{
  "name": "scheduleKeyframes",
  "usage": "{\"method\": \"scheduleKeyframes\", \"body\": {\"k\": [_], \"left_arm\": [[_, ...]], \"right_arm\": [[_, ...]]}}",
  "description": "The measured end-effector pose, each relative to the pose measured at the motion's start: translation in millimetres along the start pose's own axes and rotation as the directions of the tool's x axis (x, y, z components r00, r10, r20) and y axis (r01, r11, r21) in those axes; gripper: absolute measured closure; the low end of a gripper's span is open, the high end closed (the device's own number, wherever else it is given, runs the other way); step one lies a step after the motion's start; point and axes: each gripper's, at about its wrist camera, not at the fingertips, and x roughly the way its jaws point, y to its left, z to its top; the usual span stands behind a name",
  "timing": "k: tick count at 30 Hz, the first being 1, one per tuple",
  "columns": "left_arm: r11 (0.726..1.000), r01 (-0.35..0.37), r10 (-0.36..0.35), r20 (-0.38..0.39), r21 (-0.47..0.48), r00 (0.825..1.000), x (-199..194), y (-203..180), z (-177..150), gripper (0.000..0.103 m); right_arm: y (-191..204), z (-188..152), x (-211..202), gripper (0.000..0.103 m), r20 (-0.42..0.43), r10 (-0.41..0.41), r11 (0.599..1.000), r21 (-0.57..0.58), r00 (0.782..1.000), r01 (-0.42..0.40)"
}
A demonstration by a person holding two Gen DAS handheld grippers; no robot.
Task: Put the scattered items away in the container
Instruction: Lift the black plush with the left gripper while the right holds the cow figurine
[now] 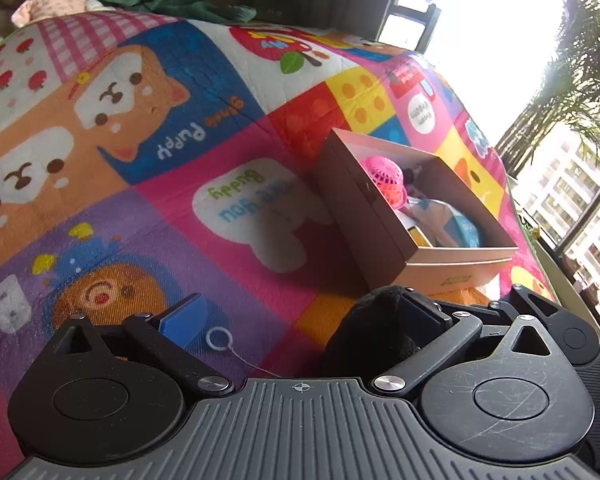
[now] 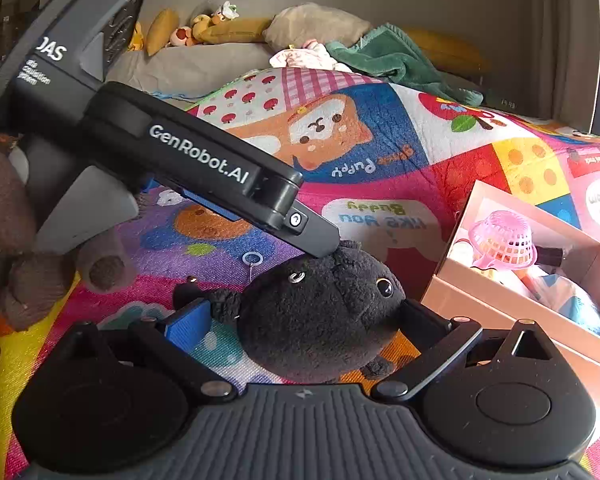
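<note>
A black plush toy (image 2: 320, 312) lies on the colourful play mat (image 2: 380, 152). My right gripper (image 2: 306, 320) is open with its fingers on either side of the toy. The right finger touches the toy and the blue-padded left one stands a little apart. My left gripper (image 1: 300, 312) is also open, and the plush (image 1: 368, 328) rests against its right finger. One left fingertip (image 2: 318, 240) presses on top of the toy's head. The brown cardboard box (image 1: 364, 208) (image 2: 480, 300) sits just right of the toy. It holds a pink mesh basket (image 1: 382, 178) (image 2: 504, 240) and other items.
A brown stuffed toy (image 2: 8, 208) hangs at the left edge beside the left gripper's body. A small white ring on a string (image 1: 219, 340) lies on the mat. A bed with pillows and a green blanket (image 2: 388, 56) is behind, and a bright window (image 1: 500, 40) is to the right.
</note>
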Motion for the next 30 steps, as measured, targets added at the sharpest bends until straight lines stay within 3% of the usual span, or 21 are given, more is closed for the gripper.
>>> {"method": "scheduleKeyframes", "body": {"k": [2,9,12,17,21,30], "left_arm": [[0.999,0.015,-0.015,0.009,-0.030,1.000,-4.3,5.4,1.8,0.000],[0.991,0.062,-0.051,0.096,-0.117,0.994,-29.3,23.4,1.9,0.000],[0.994,0.069,-0.059,0.117,-0.087,0.991,-34.7,20.2,-5.0,0.000],[0.982,0.185,-0.180,0.107,-0.038,0.978,-32.5,2.6,-28.9,0.000],[0.972,0.235,-0.235,0.055,-0.007,0.971,-22.4,-17.9,-45.8,0.000],[0.966,0.243,-0.254,0.162,0.087,0.953,-50.9,-51.9,-42.1,0.000]], "right_arm": [[-2.7,3.0,4.6,0.010,-0.004,-0.003,1.000,0.010,1.000,0.003],[-23.8,-6.9,-19.1,0.014,-0.013,0.060,0.990,0.129,0.998,-0.057],[-30.9,-20.1,-41.4,0.014,-0.010,0.068,0.982,0.175,0.998,-0.065],[-43.4,-44.6,-82.8,0.014,0.011,0.083,0.960,0.267,0.996,-0.083],[-50.9,-63.1,-97.9,0.013,0.012,0.031,0.952,0.304,0.999,-0.033],[-55.7,-77.6,-105.6,0.009,0.042,-0.059,0.956,0.289,0.997,0.044]]}}
